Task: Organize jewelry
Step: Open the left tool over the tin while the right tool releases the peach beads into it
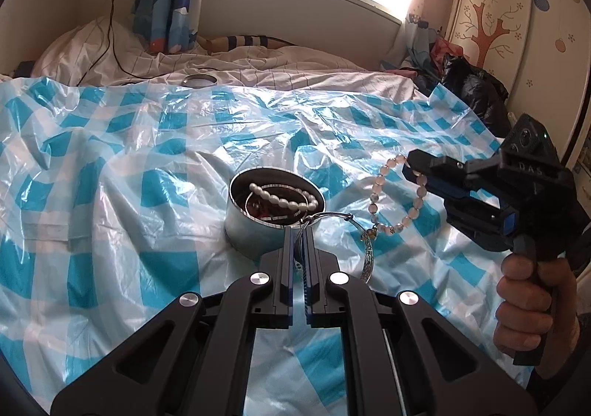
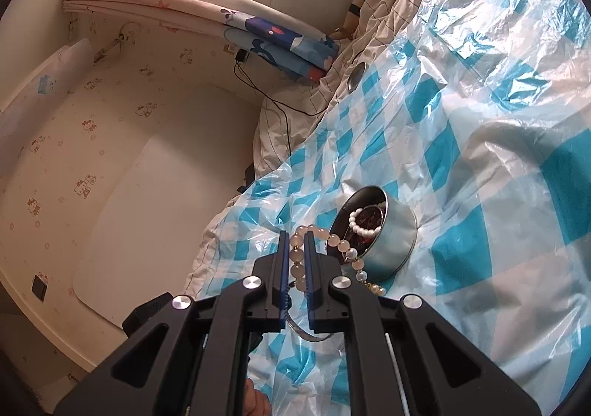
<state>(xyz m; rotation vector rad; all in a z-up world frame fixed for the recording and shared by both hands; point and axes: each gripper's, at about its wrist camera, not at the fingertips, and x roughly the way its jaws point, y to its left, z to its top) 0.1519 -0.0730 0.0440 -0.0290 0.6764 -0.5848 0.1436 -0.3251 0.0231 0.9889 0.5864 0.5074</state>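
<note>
A round silver tin [image 1: 255, 231] stands on the blue-checked plastic sheet [image 1: 129, 164], holding a white pearl bracelet [image 1: 284, 200] and a dark red item. My left gripper [image 1: 298, 231] is shut on a silver bangle [image 1: 364, 249], right at the tin's near rim. My right gripper [image 1: 415, 166] is shut on a pale pink bead bracelet [image 1: 384, 201], which hangs in the air to the right of the tin. In the right wrist view the bead bracelet [image 2: 343, 244] sits between the shut fingers [image 2: 297, 237], with the tin [image 2: 395, 235] just beyond.
The tin's lid [image 1: 198, 80] lies at the far edge of the sheet on the striped bedding [image 1: 258, 65]. A black cable [image 1: 110, 28] runs over the pillow at back left. A dark bag [image 1: 476, 91] lies at the right by the wardrobe.
</note>
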